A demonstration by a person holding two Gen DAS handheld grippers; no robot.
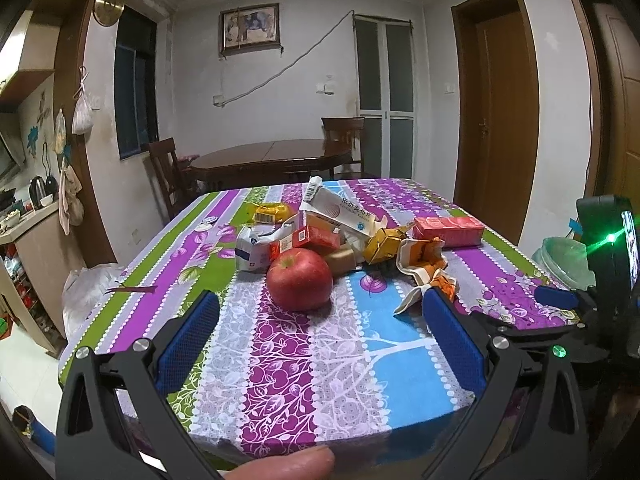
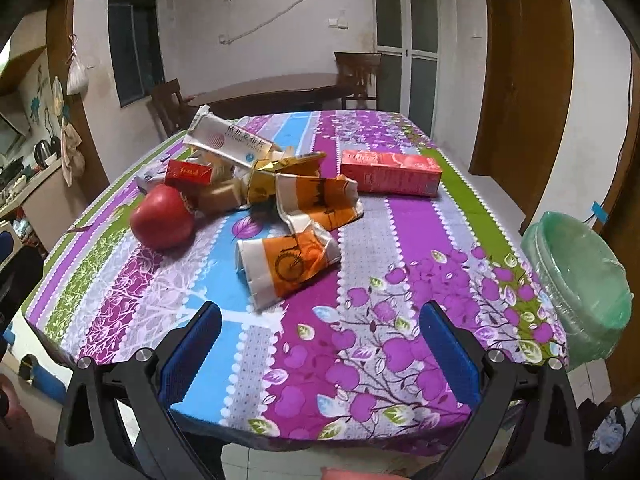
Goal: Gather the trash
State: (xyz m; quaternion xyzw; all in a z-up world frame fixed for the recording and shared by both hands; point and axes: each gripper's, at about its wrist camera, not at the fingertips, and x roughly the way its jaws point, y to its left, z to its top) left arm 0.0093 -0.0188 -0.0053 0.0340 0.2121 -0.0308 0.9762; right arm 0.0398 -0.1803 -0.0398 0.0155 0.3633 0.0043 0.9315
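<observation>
Both grippers hover level over the near edge of the floral tablecloth (image 1: 320, 380), left gripper (image 1: 320, 300) and right gripper (image 2: 320, 312) each with blue jaws spread wide and holding nothing. Trash pile sits mid-table: red apple (image 1: 300, 280) nearest the left gripper, crumpled orange paper cup (image 2: 288, 268) just ahead of the right, red carton (image 2: 392, 178) and white medicine box (image 2: 228, 140) behind. Only the right view fully shows the green-lined bin (image 2: 580, 280) beside the table's right edge.

Both hand-held grippers: black frames, blue textured pads (image 1: 452, 332), silver screws (image 2: 495, 356), bare fingertip (image 1: 280, 466).
</observation>
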